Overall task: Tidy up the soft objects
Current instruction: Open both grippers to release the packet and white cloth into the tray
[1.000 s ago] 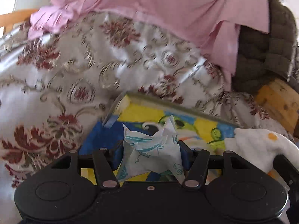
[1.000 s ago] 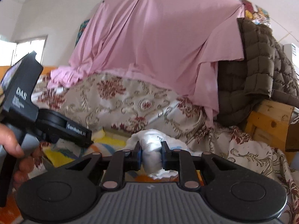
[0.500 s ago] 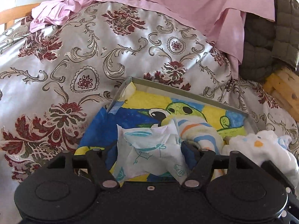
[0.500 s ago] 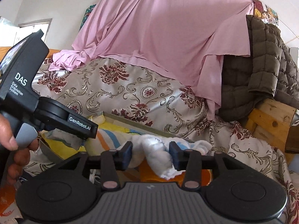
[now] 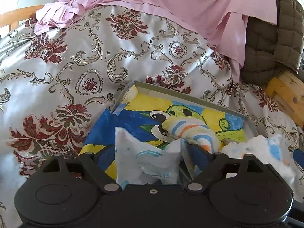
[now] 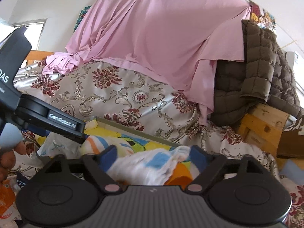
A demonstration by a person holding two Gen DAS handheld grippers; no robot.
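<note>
- So the soft stuff is all sitting in or on a shallow box [image 5: 191, 94] with a bright cartoon drawing on its floor (blue, yellow, a green big-eyed character).
- There's a thin white cloth with teal doodles [image 5: 146, 159] at the near edge of the box, kind of crumpled and standing up a bit.
- Just beside it on the right is a rolled striped sock [image 5: 191, 131], cream with blue and orange bands, lying across the drawing.
- Further right, a fluffy white towel with blue and orange patches [image 6: 150, 163] is slumped at the box's right end.
- The left gripper [image 5: 150, 152] has just been opening up; its jaws stand wide with the doodle cloth between them. Left pad looks clear of it, right side I can't tell for sure.
- The right gripper [image 6: 152, 156] has also just been spreading out, and it's wide now, with the fluffy towel lying loose between the blue pads, not squeezed.
- In the right wrist view a person's hand [image 6: 8, 159] shows at the left edge, on the left gripper's handle.
- The box rests on a silvery floral bedspread [image 5: 79, 60] with dark red flowers.
- Behind that hangs a pink sheet [image 6: 152, 38], and an olive quilted blanket [image 6: 264, 72] is draped over a wooden frame [image 6: 266, 125] on the right.
</note>
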